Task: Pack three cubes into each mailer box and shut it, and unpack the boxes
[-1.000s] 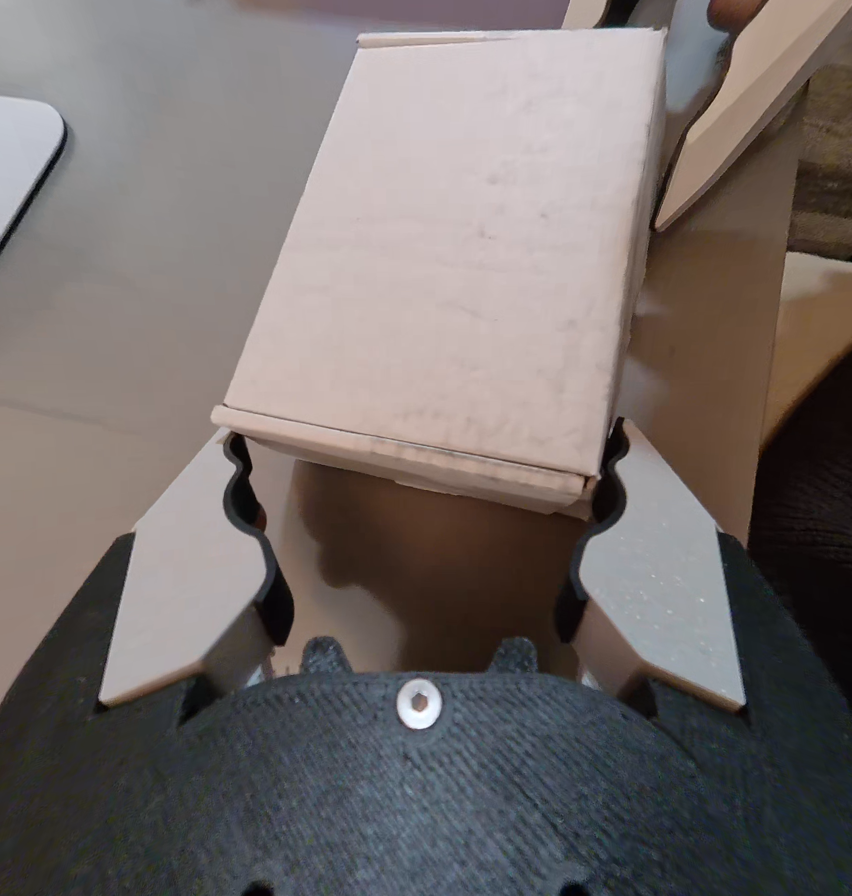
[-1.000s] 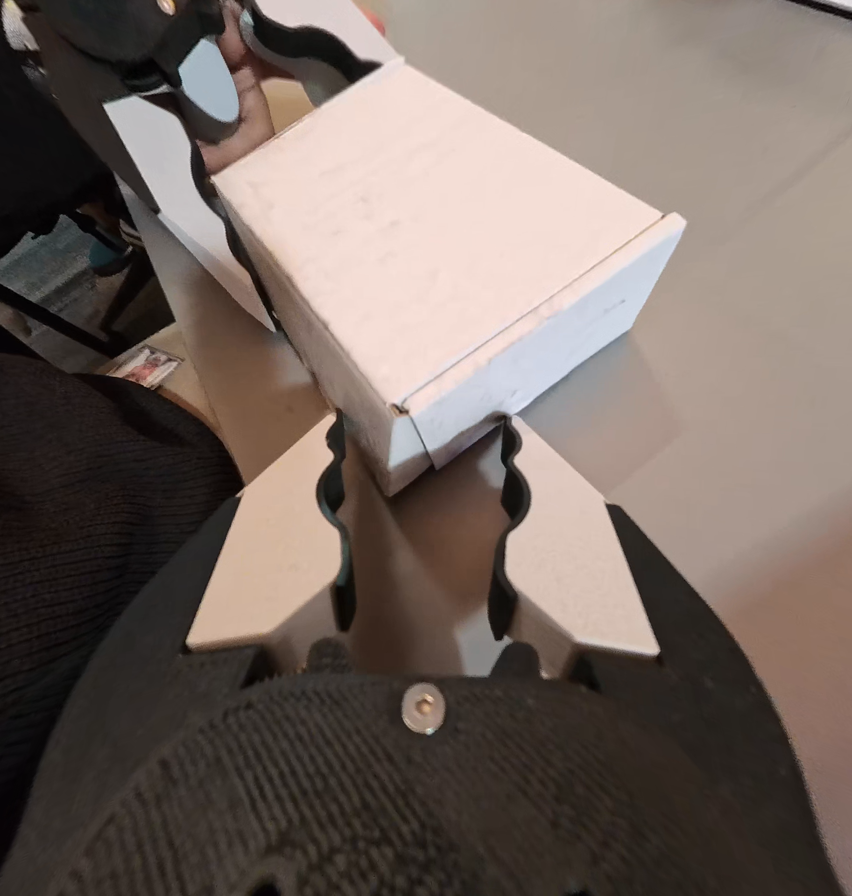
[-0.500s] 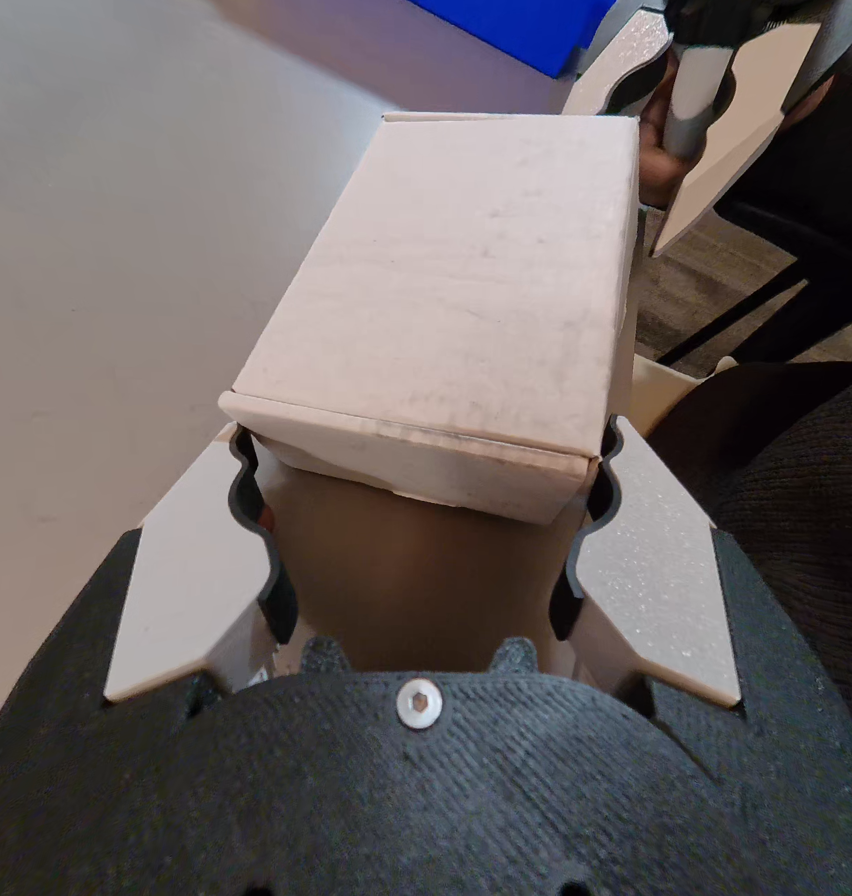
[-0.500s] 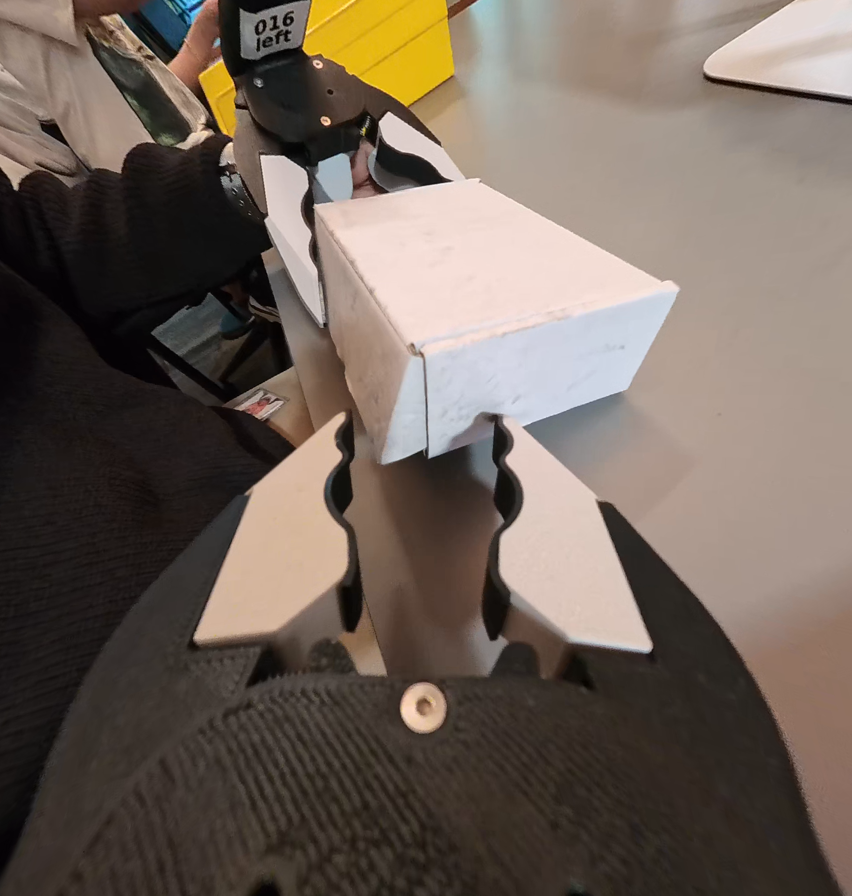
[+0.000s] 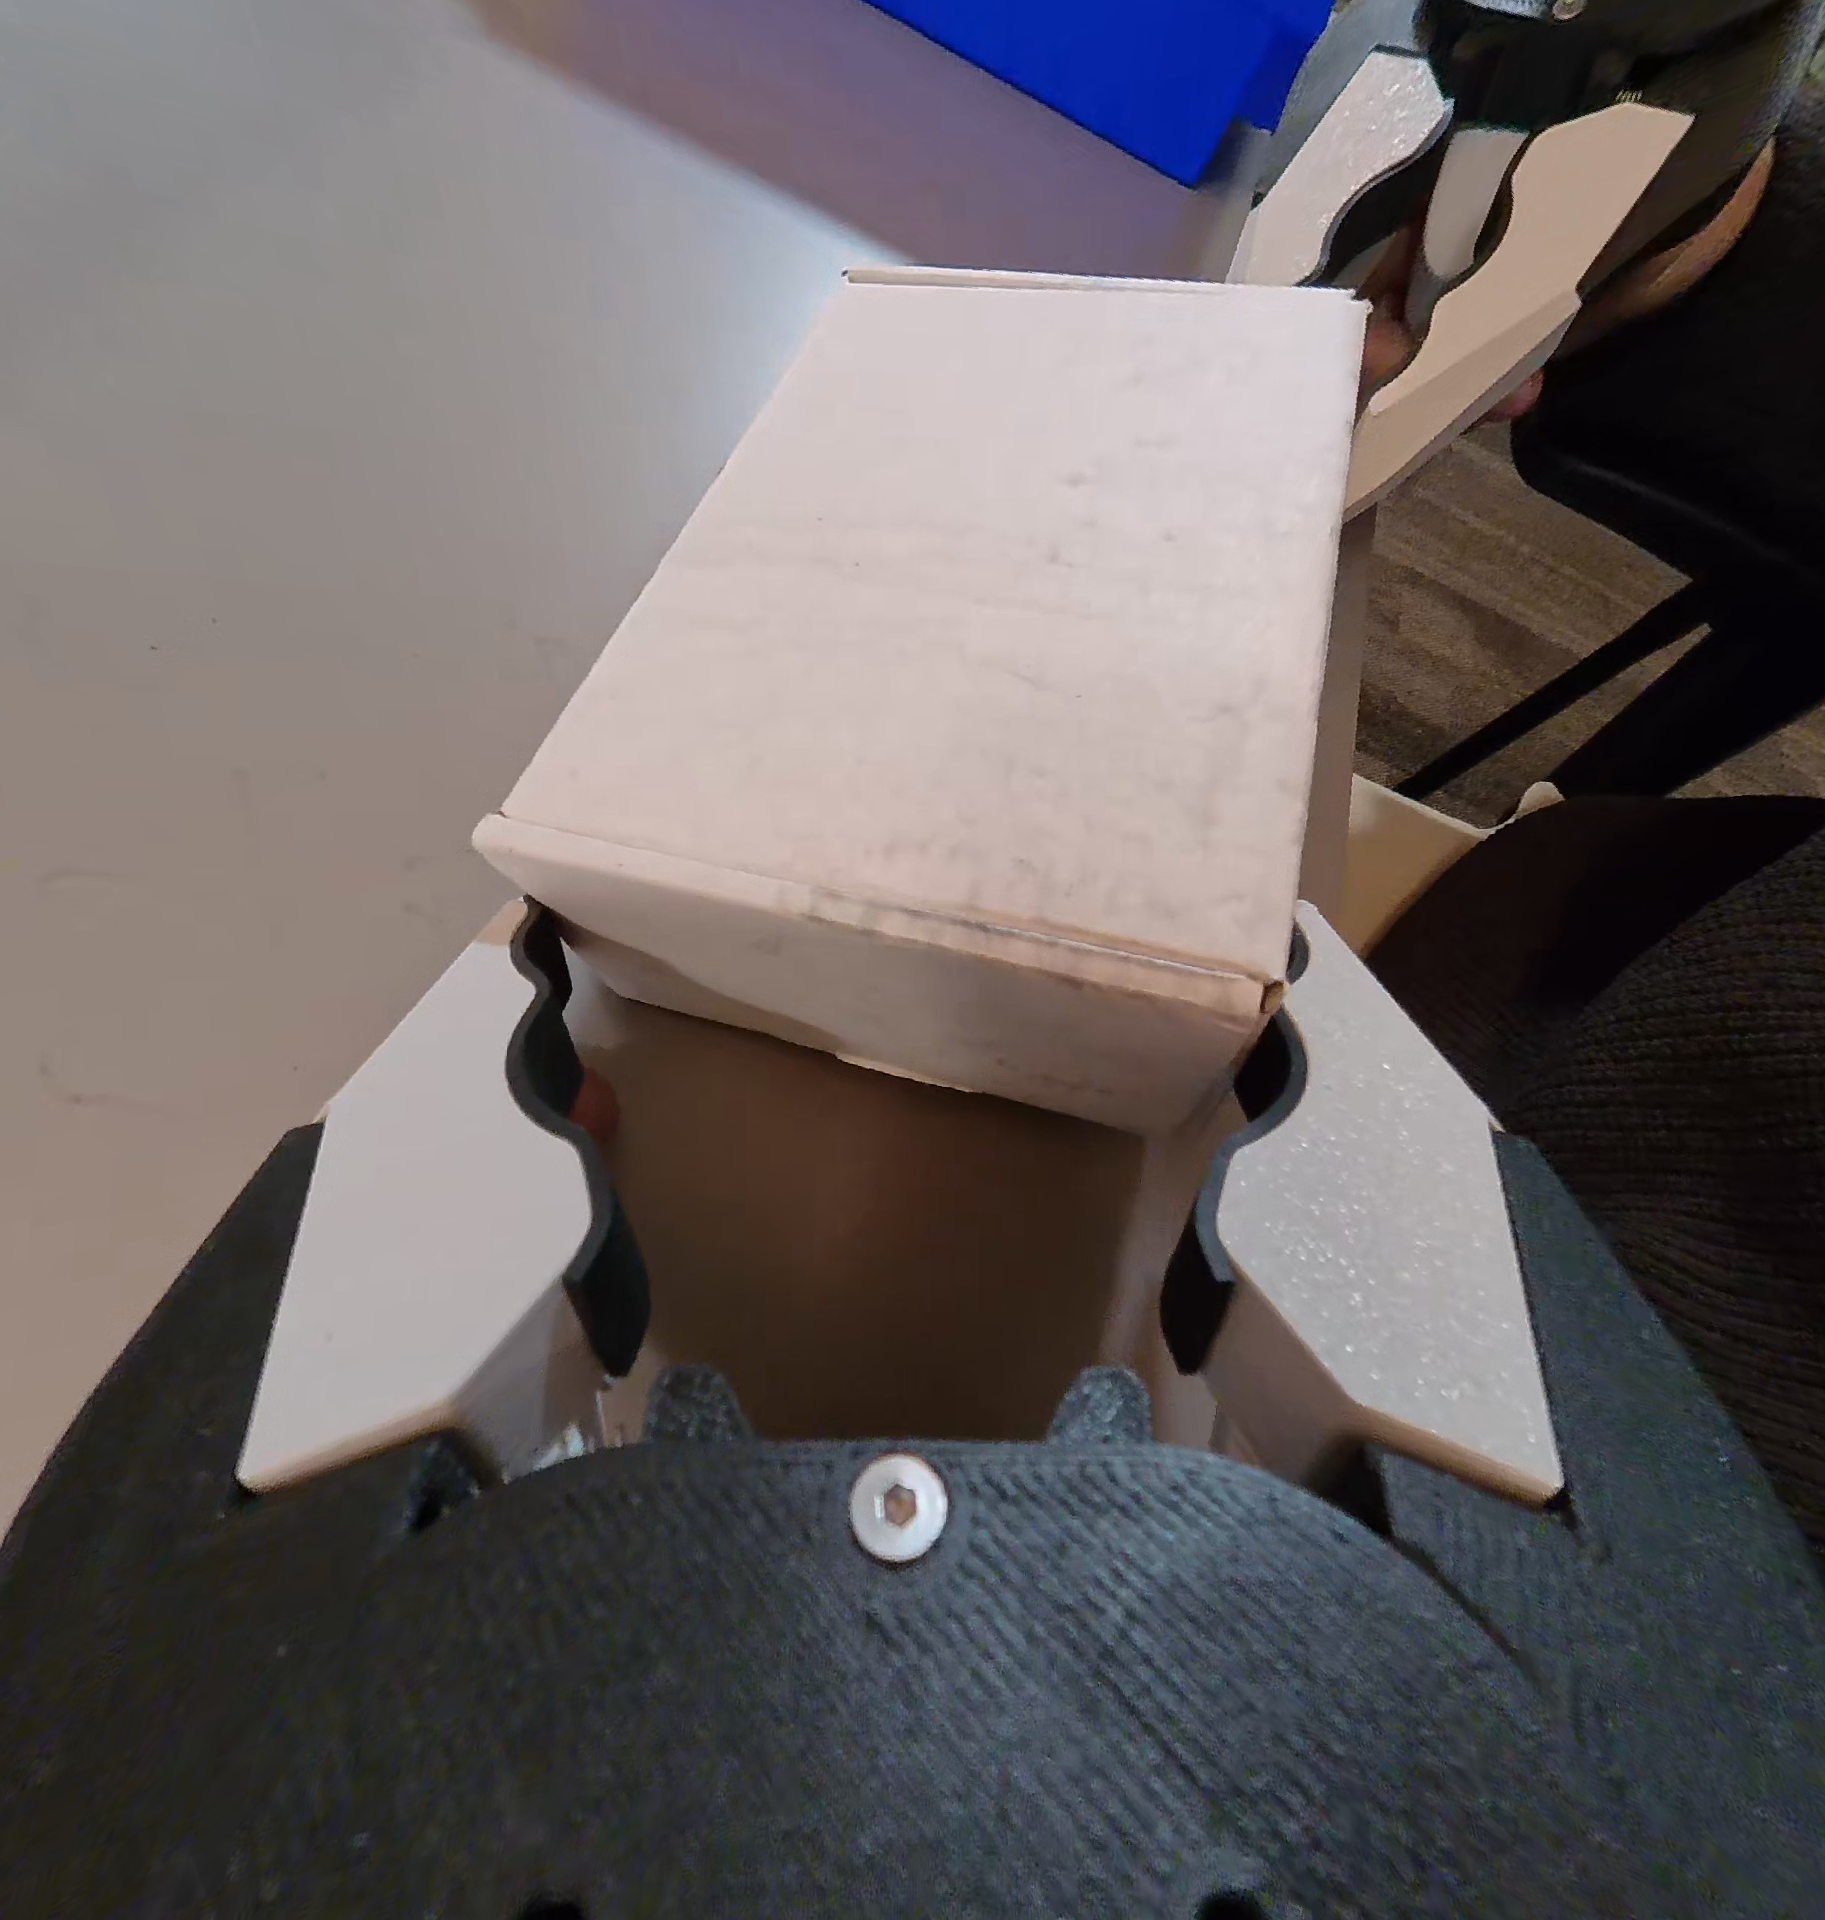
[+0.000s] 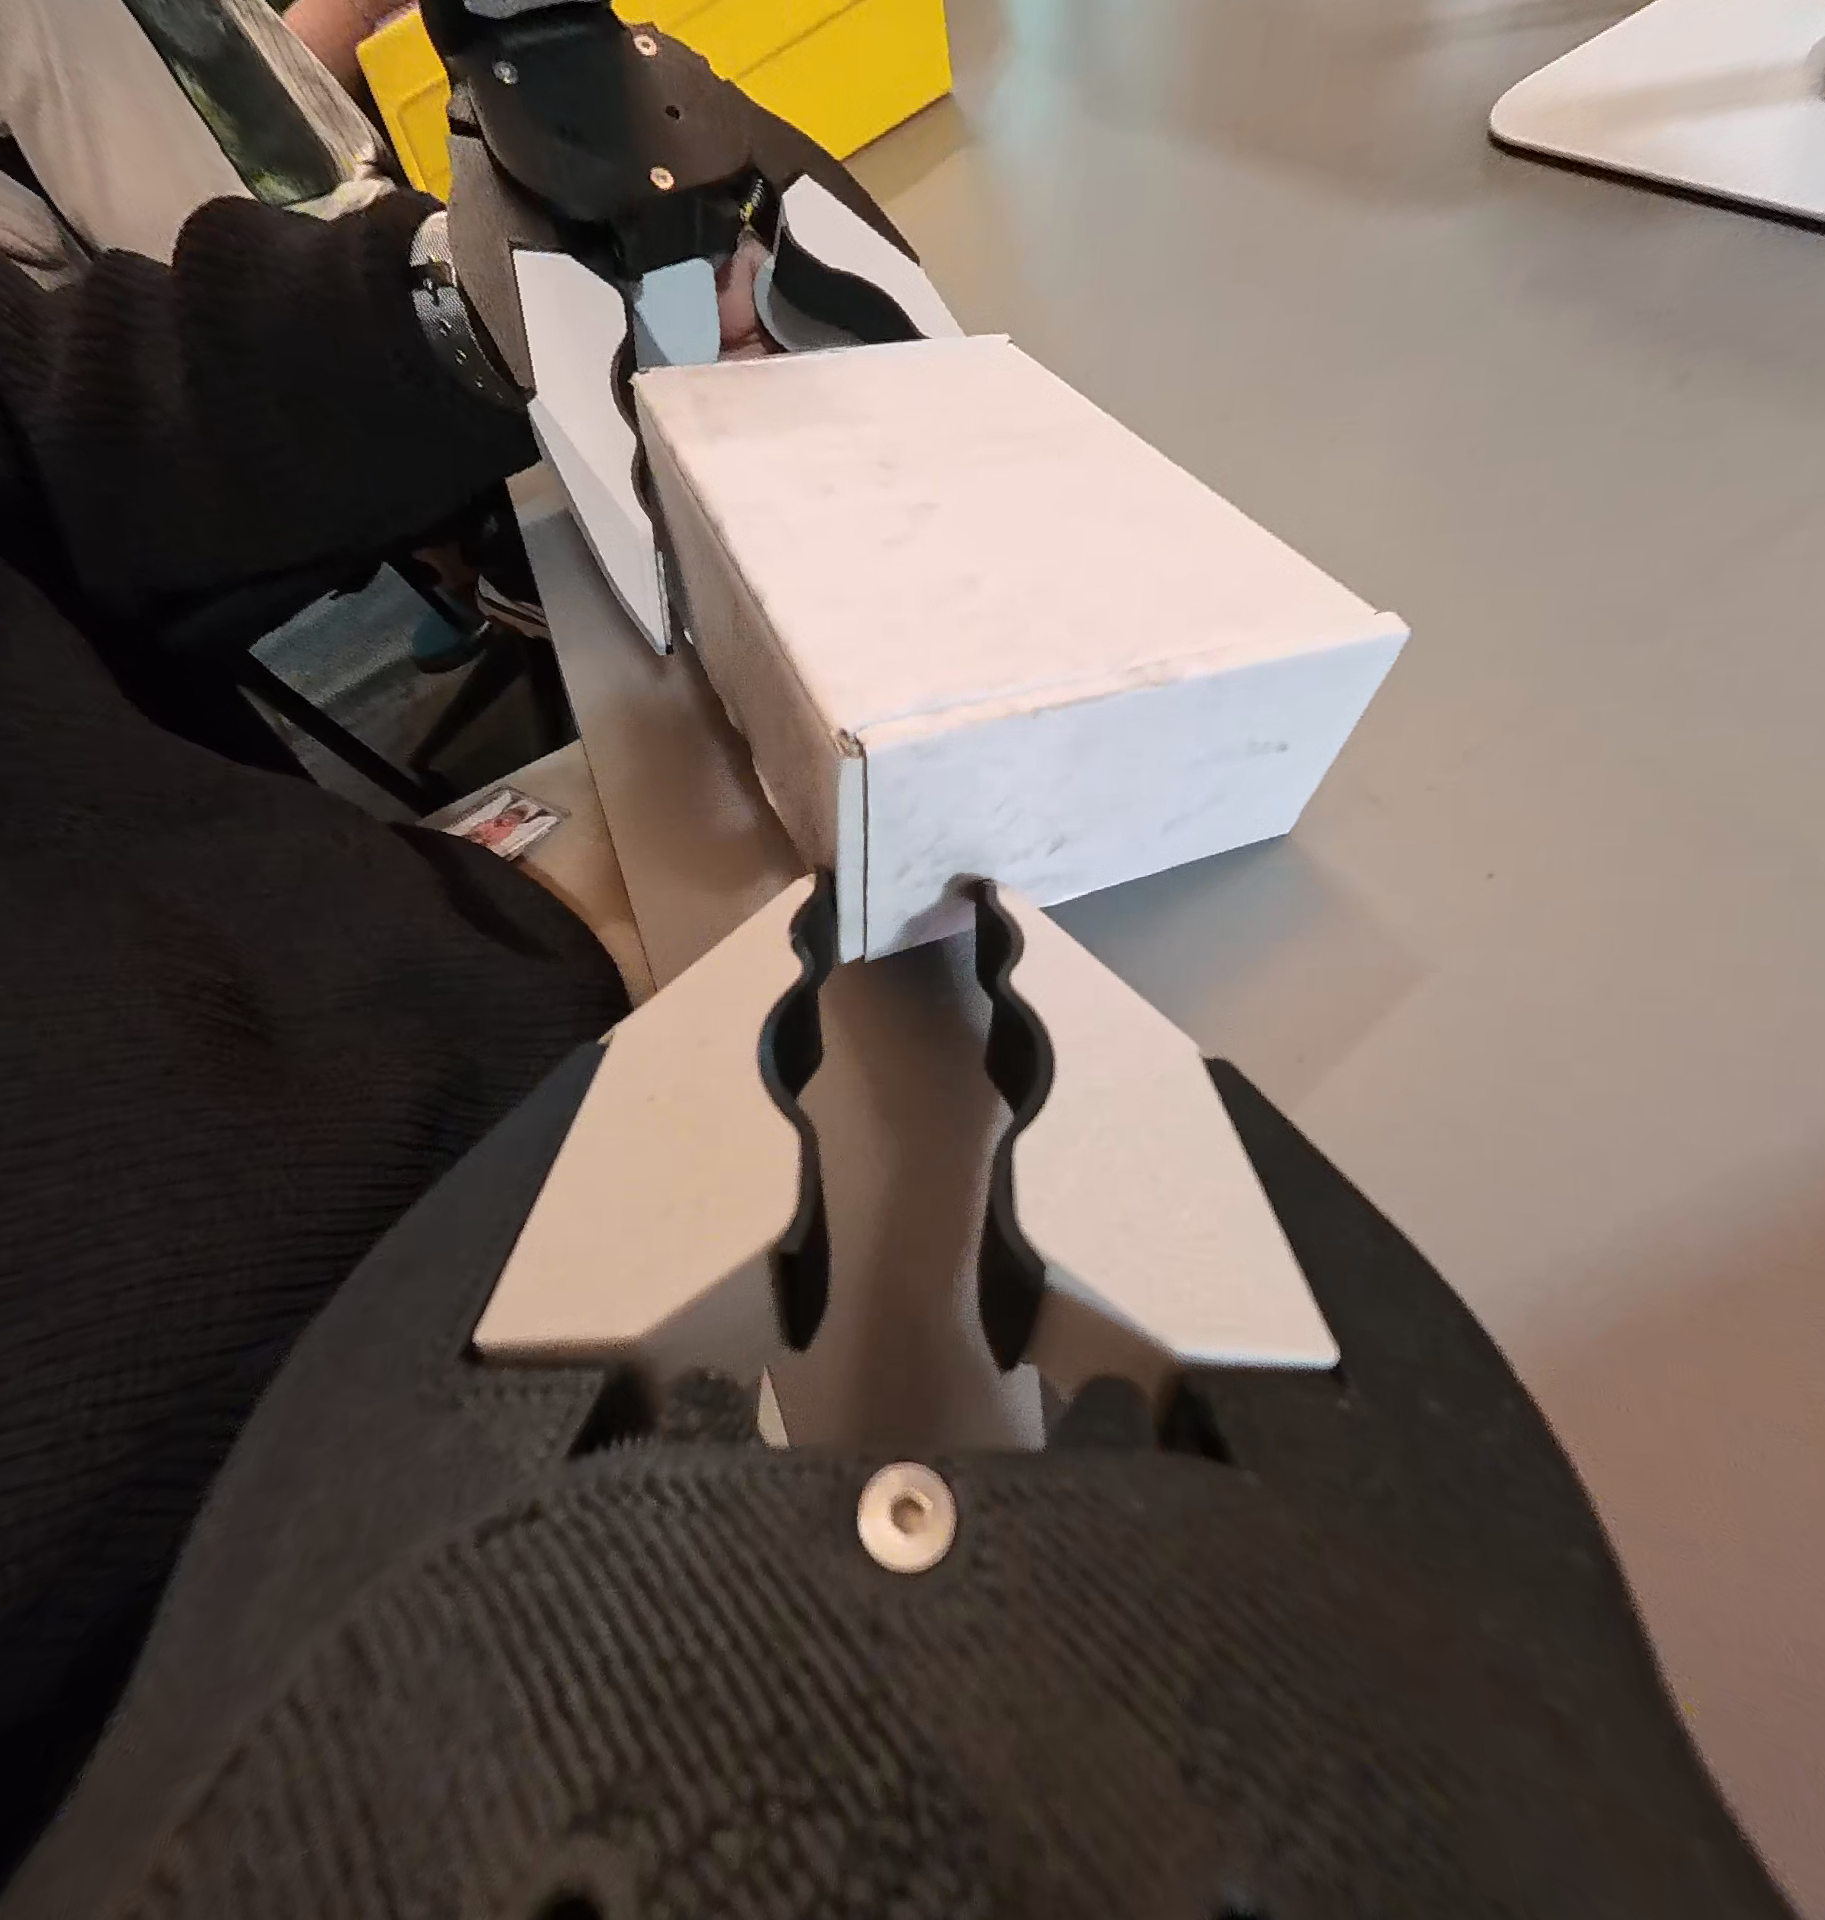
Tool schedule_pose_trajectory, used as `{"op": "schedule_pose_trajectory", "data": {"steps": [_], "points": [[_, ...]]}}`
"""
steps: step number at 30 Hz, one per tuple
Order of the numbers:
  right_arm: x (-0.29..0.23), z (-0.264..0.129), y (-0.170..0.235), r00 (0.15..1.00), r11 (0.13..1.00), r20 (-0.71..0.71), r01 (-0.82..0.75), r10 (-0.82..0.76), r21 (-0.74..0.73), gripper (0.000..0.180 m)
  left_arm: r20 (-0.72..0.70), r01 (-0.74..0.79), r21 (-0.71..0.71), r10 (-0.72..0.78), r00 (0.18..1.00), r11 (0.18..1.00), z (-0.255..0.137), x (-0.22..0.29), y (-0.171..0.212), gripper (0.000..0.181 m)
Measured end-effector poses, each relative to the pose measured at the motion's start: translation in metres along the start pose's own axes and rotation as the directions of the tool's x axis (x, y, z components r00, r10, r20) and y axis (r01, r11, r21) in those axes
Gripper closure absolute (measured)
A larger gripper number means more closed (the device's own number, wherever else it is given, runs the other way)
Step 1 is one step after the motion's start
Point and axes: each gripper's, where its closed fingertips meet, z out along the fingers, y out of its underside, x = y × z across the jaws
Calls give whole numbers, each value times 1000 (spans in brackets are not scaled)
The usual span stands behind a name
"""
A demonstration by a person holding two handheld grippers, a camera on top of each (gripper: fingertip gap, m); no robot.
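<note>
Closed white mailer box point(image 5: 949, 644) at frame centre, raised off the grey tabletop point(image 5: 264, 520), left gripper point(image 5: 908, 997) clamped across one end, right gripper point(image 6: 903, 904) clamped on the opposite lower corner; light, crushable cardboard, best held at stiff edges.

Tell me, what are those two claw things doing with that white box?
A person is holding one closed white mailer box between two hand-held grippers. The left gripper has its fingers spread wide around one end of the box, squeezing its sides. The right gripper pinches a corner at the other end. The box sits near the edge of a grey table, tipped up a little. Its lid is shut, so you cannot see whether any cubes are inside.
</note>
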Motion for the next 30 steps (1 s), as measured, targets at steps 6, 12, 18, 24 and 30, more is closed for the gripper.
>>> {"op": "schedule_pose_trajectory", "data": {"steps": [6,12,18,24,30], "points": [[1,0,-3,999,998,17,-34,34,44,151,9,2,2,-2,1000,1000,-1,-3,0,51],[1,-4,-8,995,994,46,-86,83,66,125,9,24,14,-24,1000,1000,-2,-5,-2,54],[15,-23,-40,892,926,-320,366,-319,97,109,12,104,38,-105,994,994,-1,-8,-8,54],[11,-7,-39,445,650,-532,702,-720,-292,93,121,248,53,-253,960,967,8,-13,-20,55],[4,8,-43,225,482,-518,759,-825,-438,91,157,253,48,-257,953,966,22,11,-29,55]]}}
